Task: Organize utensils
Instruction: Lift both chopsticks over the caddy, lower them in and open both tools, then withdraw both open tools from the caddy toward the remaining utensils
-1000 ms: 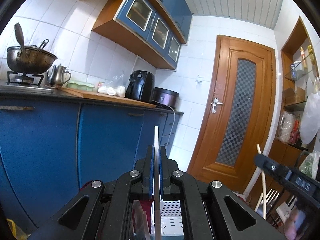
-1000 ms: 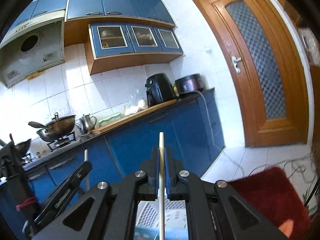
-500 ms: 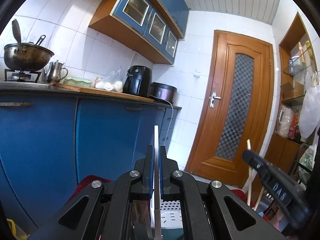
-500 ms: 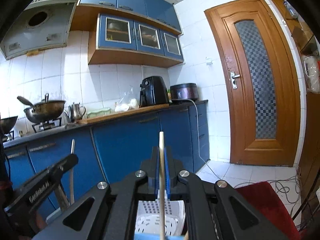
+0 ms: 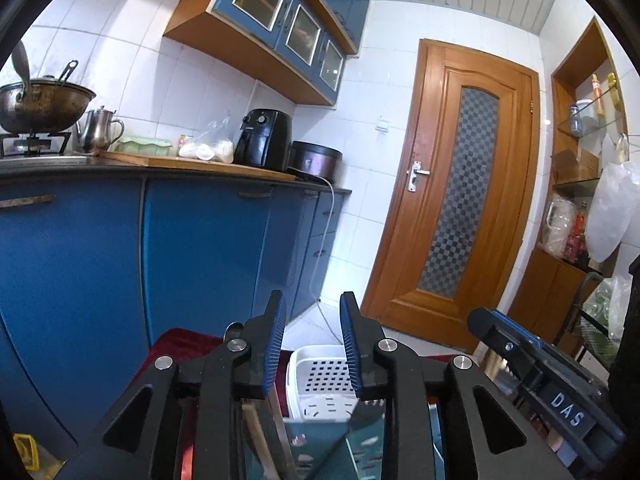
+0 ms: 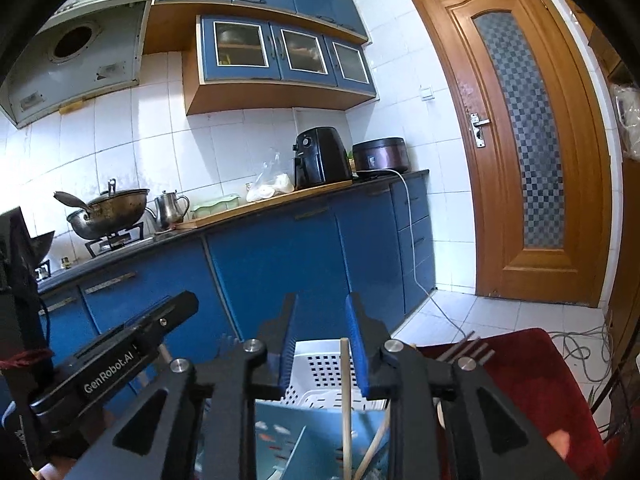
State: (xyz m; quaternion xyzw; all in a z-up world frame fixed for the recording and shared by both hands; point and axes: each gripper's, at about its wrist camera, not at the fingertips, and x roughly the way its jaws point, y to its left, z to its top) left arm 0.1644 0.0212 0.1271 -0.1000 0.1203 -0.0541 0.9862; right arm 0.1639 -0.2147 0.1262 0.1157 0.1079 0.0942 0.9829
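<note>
My left gripper [image 5: 313,344] is open and empty above a blue divided holder [image 5: 320,448] and a white perforated basket [image 5: 320,372]. Brown utensil handles [image 5: 260,432] stand in the holder under its left finger. My right gripper [image 6: 322,346] is open; a pale chopstick [image 6: 346,400] stands upright between its fingers, free of the pads, in the blue holder [image 6: 280,440], with a second stick leaning beside it. The white basket [image 6: 320,364] lies just beyond. Each gripper shows at the edge of the other's view.
A red cloth [image 6: 540,380] covers the surface; fork tines [image 6: 464,346] lie on it at right. Blue cabinets [image 5: 200,248] with a counter carrying a wok, kettle, air fryer and cooker stand behind. A wooden door [image 5: 460,200] is at right; cables lie on the floor.
Both grippers opened and let go of the sticks they held. The white utensil is gone from the left gripper; the right's chopstick now stands lower in the holder. Both views tilted down.
</note>
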